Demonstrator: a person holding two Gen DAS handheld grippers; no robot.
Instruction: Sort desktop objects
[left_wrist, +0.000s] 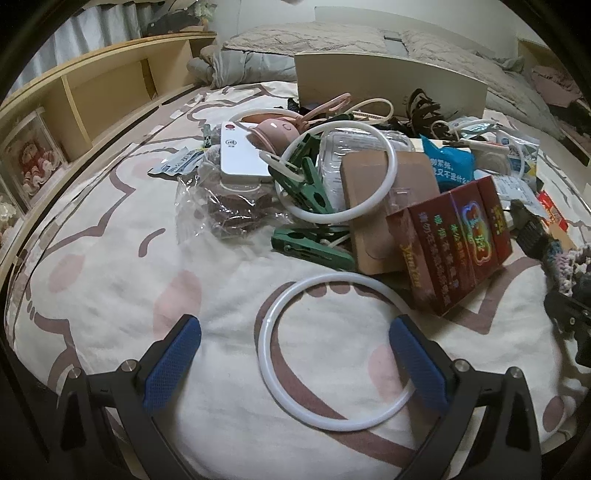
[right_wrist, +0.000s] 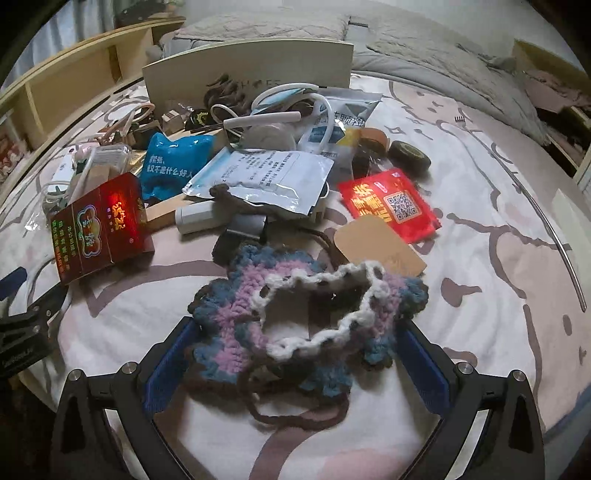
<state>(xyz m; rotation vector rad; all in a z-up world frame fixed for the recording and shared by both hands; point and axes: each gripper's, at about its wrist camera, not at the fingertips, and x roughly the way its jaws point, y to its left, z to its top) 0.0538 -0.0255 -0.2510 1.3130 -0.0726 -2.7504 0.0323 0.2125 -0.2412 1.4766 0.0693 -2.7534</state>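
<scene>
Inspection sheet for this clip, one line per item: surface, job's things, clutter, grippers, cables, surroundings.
Surface: patterned bedsheet, wrinkled.
Job's things: white ring lies flat, partly between the left gripper's fingers; crochet piece lies between the right gripper's fingers.
Clutter: red box, green clips, blue packet, red sachet, all heaped together.
Grippers: left gripper open; right gripper open, pads beside the crochet, contact unclear.
Cables: nothing seen for certain.
Surroundings: wooden shelf, grey bedding.
</scene>
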